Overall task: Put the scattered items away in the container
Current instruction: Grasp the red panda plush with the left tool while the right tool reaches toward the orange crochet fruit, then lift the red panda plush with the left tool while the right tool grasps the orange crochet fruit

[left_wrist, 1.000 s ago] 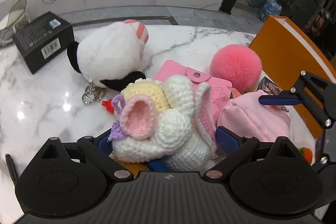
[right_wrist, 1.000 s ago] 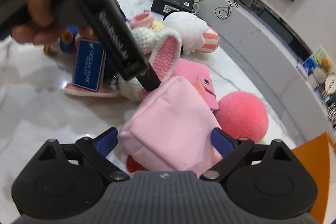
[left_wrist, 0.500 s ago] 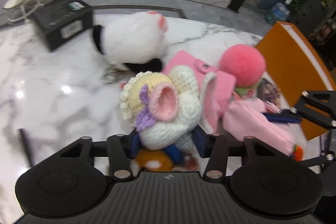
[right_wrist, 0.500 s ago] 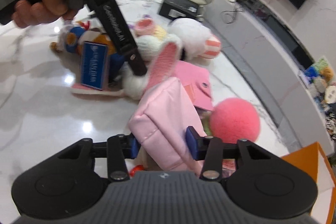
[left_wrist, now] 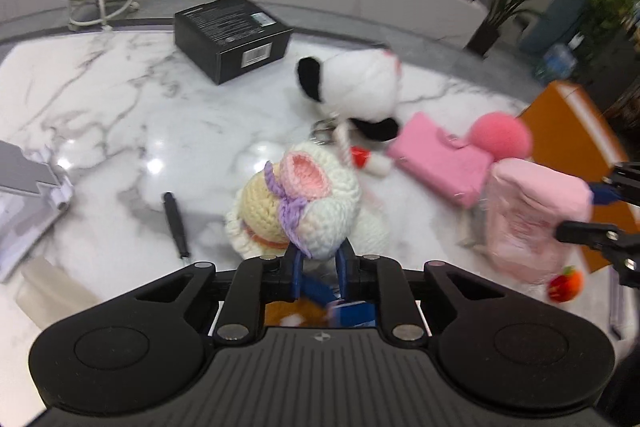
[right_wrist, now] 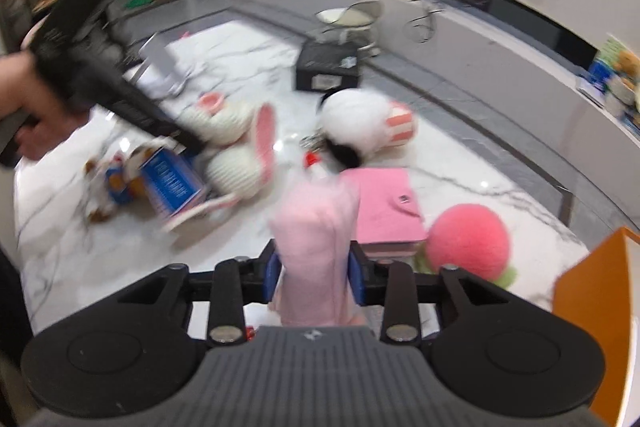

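Both views are smeared by motion blur, and small details on the toys cannot be made out. Nearest the left wrist camera, the left tongs (left_wrist: 318,269) are clamped on the crocheted bunny (left_wrist: 298,205), blue pads pinching its lower part; a brown toy (left_wrist: 286,309) with a blue card below the pads is mostly hidden by the tool body. The right tongs (right_wrist: 314,273) are clamped on the pale pink pouch (right_wrist: 314,239), which stands upright between the pads, its base cut off behind the tool. Just beyond it on the marble counter (left_wrist: 100,99) lie the pink wallet (right_wrist: 386,209) and the pink pompom (right_wrist: 468,239), with the orange container (right_wrist: 600,311) at the right edge, only partly in frame. Farther back sits the white plush (left_wrist: 356,89), then the black box (left_wrist: 232,37) near the far edge.
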`<action>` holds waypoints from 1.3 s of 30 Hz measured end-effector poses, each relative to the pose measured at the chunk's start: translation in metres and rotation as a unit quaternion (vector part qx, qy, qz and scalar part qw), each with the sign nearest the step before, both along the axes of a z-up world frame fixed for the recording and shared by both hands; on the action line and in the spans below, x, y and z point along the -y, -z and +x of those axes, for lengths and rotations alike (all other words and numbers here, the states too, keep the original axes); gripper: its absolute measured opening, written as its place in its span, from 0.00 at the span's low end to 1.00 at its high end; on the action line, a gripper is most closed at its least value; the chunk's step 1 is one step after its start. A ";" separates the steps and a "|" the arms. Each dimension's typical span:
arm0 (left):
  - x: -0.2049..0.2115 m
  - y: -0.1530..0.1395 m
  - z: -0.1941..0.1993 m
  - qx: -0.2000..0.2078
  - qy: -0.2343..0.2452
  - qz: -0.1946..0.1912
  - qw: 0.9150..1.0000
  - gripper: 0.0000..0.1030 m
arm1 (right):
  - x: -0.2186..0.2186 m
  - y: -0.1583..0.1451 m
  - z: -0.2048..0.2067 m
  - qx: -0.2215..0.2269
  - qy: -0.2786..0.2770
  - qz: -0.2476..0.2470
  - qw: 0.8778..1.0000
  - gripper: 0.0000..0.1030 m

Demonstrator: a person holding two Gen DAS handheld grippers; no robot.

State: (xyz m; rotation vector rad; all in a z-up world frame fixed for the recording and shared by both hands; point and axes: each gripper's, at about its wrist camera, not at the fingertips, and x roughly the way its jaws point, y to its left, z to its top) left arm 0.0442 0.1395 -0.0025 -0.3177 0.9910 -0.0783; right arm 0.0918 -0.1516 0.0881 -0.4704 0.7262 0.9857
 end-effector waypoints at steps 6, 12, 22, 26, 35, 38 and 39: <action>0.014 0.000 -0.014 -0.015 0.038 0.034 0.999 0.45 | 0.018 -0.012 0.003 0.007 0.035 0.010 0.999 0.51; 0.030 0.002 -0.029 -0.034 0.082 0.078 0.993 0.78 | 0.044 -0.003 0.001 0.002 0.059 -0.008 0.998 0.57; 0.047 0.007 -0.059 -0.059 0.140 0.125 0.981 0.86 | 0.087 0.038 -0.015 -0.031 0.056 -0.083 0.994 0.61; 0.049 0.021 -0.058 -0.083 0.143 0.144 0.976 0.87 | 0.098 0.058 -0.015 -0.044 0.056 -0.109 0.991 0.61; 0.051 0.042 -0.053 -0.110 0.143 0.155 0.971 0.92 | 0.094 0.082 -0.009 -0.055 0.051 -0.113 0.991 0.60; 0.052 0.048 -0.053 -0.116 0.143 0.157 0.970 0.92 | 0.093 0.087 -0.009 -0.061 0.052 -0.122 0.989 0.57; 0.052 0.050 -0.053 -0.118 0.143 0.157 0.970 0.92 | 0.092 0.089 -0.009 -0.064 0.054 -0.126 0.989 0.58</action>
